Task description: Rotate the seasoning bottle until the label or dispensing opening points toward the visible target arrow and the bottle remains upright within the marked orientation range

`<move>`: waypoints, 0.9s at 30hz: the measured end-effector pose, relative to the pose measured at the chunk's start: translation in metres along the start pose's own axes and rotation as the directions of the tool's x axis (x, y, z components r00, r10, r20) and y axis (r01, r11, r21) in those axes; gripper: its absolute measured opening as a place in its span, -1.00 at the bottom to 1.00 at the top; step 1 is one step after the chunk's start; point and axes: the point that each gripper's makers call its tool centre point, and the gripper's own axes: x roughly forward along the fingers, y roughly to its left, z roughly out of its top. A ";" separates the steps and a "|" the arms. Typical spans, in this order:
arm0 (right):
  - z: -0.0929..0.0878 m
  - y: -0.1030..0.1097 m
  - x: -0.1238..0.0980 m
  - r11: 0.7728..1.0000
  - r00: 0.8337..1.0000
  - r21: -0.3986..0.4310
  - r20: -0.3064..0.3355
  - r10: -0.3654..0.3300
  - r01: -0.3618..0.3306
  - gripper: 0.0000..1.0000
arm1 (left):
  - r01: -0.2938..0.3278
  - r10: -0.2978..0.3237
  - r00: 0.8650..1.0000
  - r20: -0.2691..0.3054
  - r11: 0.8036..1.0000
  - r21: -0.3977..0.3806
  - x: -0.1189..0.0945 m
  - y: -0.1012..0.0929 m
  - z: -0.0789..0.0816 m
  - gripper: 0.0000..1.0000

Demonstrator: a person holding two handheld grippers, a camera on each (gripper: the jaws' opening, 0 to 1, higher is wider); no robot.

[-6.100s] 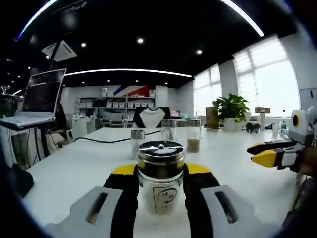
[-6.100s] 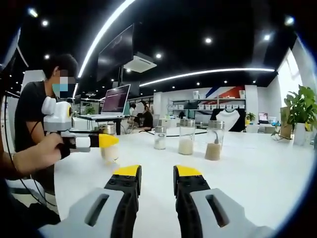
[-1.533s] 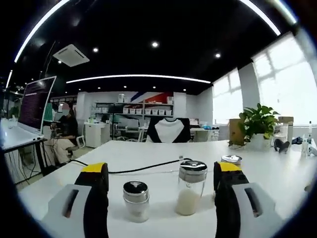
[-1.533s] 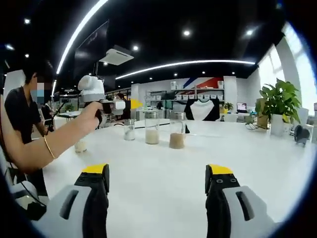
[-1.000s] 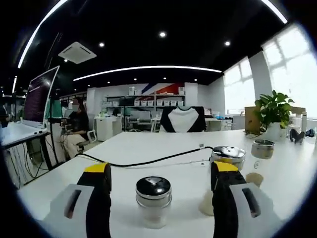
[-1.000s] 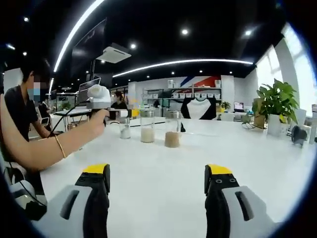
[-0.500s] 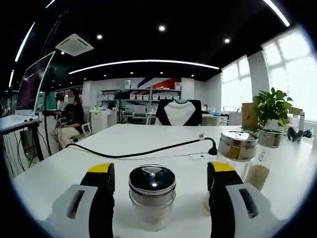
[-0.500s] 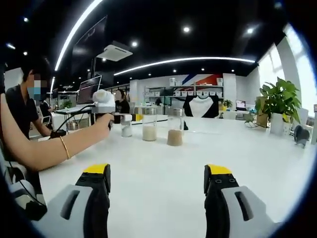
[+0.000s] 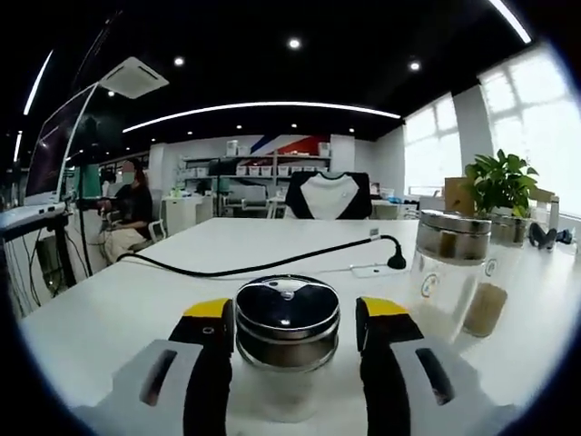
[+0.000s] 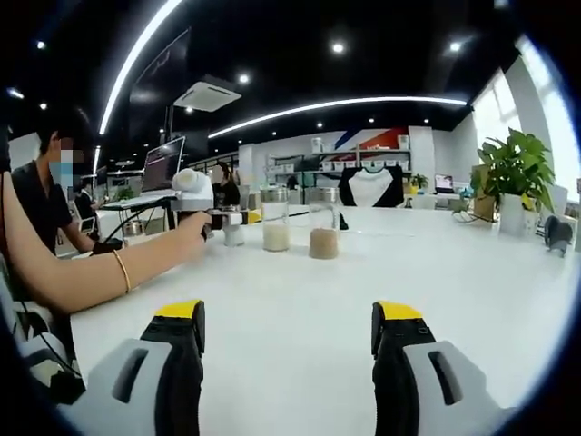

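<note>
A small glass seasoning bottle (image 9: 287,320) with a chrome lid stands upright on the white table (image 9: 136,309). It sits between the yellow-tipped jaws of my left gripper (image 9: 292,313). The jaws stand close on both sides, with a thin gap still showing on the right. In the right gripper view the same bottle (image 10: 233,236) is far off to the left. There a person's hand holds the left gripper (image 10: 238,218) at it. My right gripper (image 10: 288,325) hangs wide open over bare table, holding nothing.
Two taller jars stand to the right of the bottle, one with white powder (image 9: 447,277) and one with brown powder (image 9: 495,295). A black cable (image 9: 272,263) runs across the table behind. The person's forearm (image 10: 100,272) reaches in from the left. A potted plant (image 10: 517,177) is at the far right.
My left gripper has come closer to the small bottle and its jaws have narrowed around it. The right gripper has stayed wide open and hardly moved.
</note>
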 end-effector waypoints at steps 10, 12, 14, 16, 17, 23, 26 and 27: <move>0.005 0.008 0.006 1.000 1.000 -0.006 0.012 0.027 -0.027 0.49 | 0.024 -0.025 0.999 0.023 0.999 0.029 0.005 -0.001 0.004 -0.17; 0.006 0.009 0.007 1.000 0.999 -0.001 0.016 0.030 -0.030 0.49 | 0.031 -0.031 0.999 0.023 0.999 0.028 0.007 0.000 0.004 -0.17; 0.005 0.010 0.007 0.999 0.999 0.004 0.018 0.031 -0.031 0.49 | 0.041 -0.041 0.999 0.021 0.999 0.014 0.009 0.001 0.002 -0.17; 0.003 0.011 0.007 0.999 0.999 0.002 0.010 0.032 -0.032 0.49 | 0.035 -0.036 0.999 0.016 0.999 0.027 0.011 0.001 0.001 -0.16; 0.003 0.011 0.007 0.999 0.999 0.002 0.010 0.033 -0.033 0.49 | 0.019 -0.020 1.000 0.014 0.999 0.047 0.011 0.004 0.001 -0.17; 0.000 0.010 0.007 1.000 1.000 0.002 0.003 0.029 -0.029 0.48 | 0.019 -0.021 1.000 0.024 0.999 0.051 0.013 0.008 0.003 -0.18; 0.001 0.010 0.007 1.000 1.000 0.001 0.004 0.029 -0.029 0.48 | 0.010 -0.012 0.999 0.035 0.999 0.042 0.012 0.009 0.004 -0.18; 0.001 0.009 0.007 1.000 1.000 0.002 0.008 0.028 -0.028 0.48 | 0.003 -0.004 0.999 0.050 1.000 0.022 0.011 0.011 0.005 -0.19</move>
